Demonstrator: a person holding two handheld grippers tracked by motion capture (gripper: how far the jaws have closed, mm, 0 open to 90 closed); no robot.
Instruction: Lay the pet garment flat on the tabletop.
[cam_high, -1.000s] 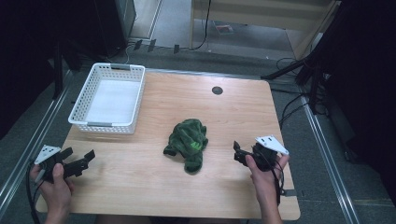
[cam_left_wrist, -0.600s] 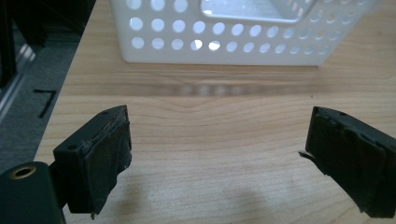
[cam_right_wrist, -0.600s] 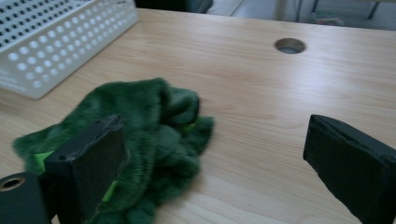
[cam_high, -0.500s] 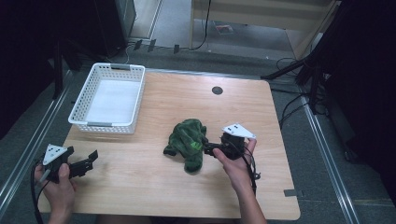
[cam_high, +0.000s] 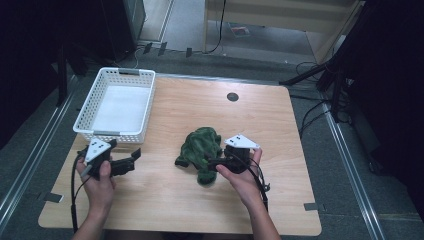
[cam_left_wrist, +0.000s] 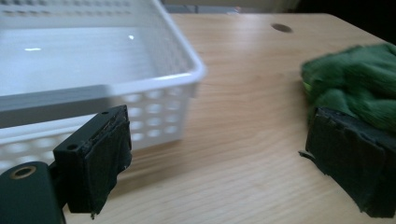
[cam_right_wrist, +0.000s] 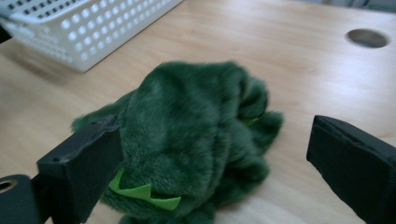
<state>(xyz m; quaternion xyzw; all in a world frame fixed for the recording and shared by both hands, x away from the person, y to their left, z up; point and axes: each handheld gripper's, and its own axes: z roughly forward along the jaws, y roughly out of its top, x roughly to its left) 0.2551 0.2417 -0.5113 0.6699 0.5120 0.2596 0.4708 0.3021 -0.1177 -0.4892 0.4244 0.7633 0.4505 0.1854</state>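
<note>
Green plush toy (cam_high: 200, 150) is lying near the middle of the wooden table (cam_high: 280, 125), and the right gripper (cam_high: 216, 163) is reaching into its near right side. Largest of all, the table is carrying everything; at its far left corner a white perforated plastic basket (cam_high: 118, 105) is sitting well apart from the toy, its bottom showing bare white. Next in size, the plush toy is slumping in a dark green heap with a small light green felt piece (cam_right_wrist: 144, 191) peeking from its lower edge in the right gripper view. There the jaws are standing wide apart, one pressing close against the toy's left flank and the other standing clear on its right, so the toy's body is lying between them without being clamped. The left gripper (cam_high: 131, 159) is hovering just in front of the basket's near wall, its jaws also spread wide and gripping nothing; in its own view the toy is lying off to the right, behind one jaw. A small dark round hole (cam_high: 232, 96) is sitting near the table's far edge.
</note>
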